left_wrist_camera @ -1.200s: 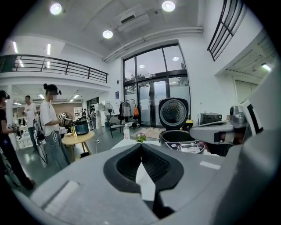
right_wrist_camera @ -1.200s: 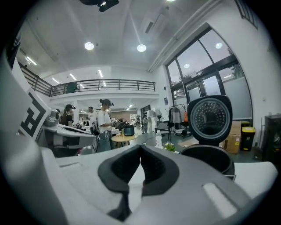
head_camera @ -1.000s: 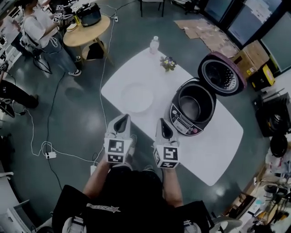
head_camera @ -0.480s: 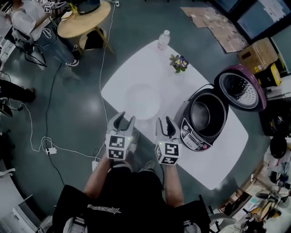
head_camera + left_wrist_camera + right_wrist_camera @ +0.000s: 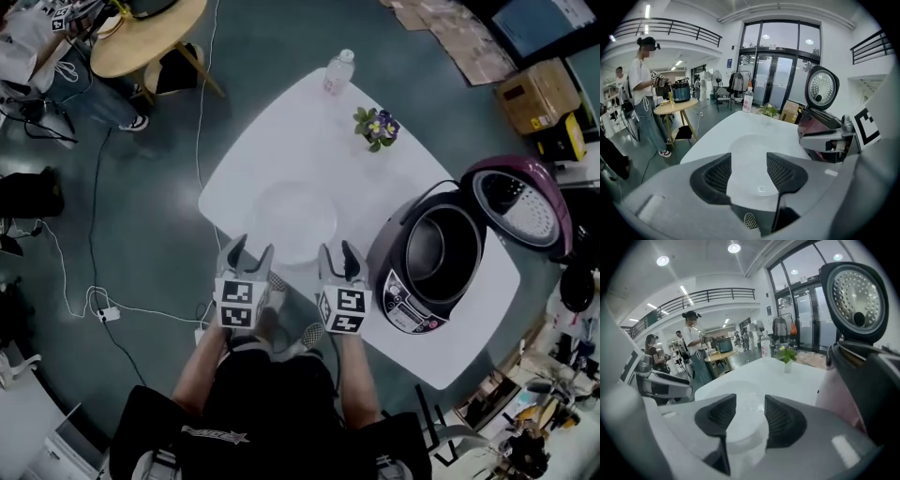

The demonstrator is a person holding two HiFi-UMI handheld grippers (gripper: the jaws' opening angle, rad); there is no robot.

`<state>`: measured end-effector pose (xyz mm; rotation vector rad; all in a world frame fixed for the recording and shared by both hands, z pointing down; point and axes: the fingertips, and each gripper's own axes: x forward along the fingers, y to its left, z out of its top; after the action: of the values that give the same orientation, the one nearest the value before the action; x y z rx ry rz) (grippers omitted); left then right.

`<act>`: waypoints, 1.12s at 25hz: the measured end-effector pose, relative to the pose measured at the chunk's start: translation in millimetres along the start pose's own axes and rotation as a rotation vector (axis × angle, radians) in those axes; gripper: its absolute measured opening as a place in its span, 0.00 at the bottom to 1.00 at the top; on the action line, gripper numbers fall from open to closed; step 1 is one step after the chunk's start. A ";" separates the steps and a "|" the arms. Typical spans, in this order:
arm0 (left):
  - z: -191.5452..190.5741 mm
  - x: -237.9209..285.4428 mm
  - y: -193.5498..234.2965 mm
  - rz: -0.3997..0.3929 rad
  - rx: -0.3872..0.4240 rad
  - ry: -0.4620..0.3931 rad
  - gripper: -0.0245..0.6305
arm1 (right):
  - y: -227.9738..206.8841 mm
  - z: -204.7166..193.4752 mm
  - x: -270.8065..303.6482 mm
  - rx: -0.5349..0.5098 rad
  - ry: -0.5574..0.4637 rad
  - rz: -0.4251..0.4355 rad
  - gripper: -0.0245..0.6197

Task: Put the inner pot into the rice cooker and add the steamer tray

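The step in hand looks like the second half of the task, fetching the steamer tray (image 5: 292, 217). The rice cooker (image 5: 405, 298) stands open to the right of the right jaws with its lid (image 5: 520, 202) tipped back. Its well seems to hold the inner pot (image 5: 433, 246) already, though the head view is too small to be sure of that.

The left gripper (image 5: 250, 248) and the right gripper (image 5: 338, 251) hang side by side at the near edge of the table (image 5: 309, 131), both pointing forward and down. Both sets of jaws have just been opening and now stand wide apart with nothing held between them. In each gripper view the pale, round tray lies just ahead of the jaws, seen through the gap, and the pads are not on it. It rests flat on the table, its near rim between the two grippers and a little beyond their tips.

The next move calls for both grippers to go forward and down. The left jaws should straddle the tray's left rim and the right jaws its right rim, and then both should close together. The rim is thin and shallow, so the jaws must come in low. After that the tray needs a level lift and a carry to the right, over the open cooker.
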<state>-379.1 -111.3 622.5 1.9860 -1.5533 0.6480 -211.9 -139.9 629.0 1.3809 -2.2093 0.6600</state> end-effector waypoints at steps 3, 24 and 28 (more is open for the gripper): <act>-9.8 18.6 9.9 -0.012 -0.007 0.028 0.40 | -5.5 -11.4 19.6 0.004 0.040 -0.018 0.34; -56.2 76.4 39.5 -0.005 -0.026 0.189 0.35 | -28.4 -58.2 70.5 0.065 0.170 -0.048 0.31; -56.4 78.2 45.8 0.022 -0.028 0.178 0.26 | -29.9 -59.1 72.8 0.036 0.175 -0.061 0.21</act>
<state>-408.8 -138.8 721.2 1.8392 -1.4705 0.7855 -206.4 -165.9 723.7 1.3476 -2.0200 0.7712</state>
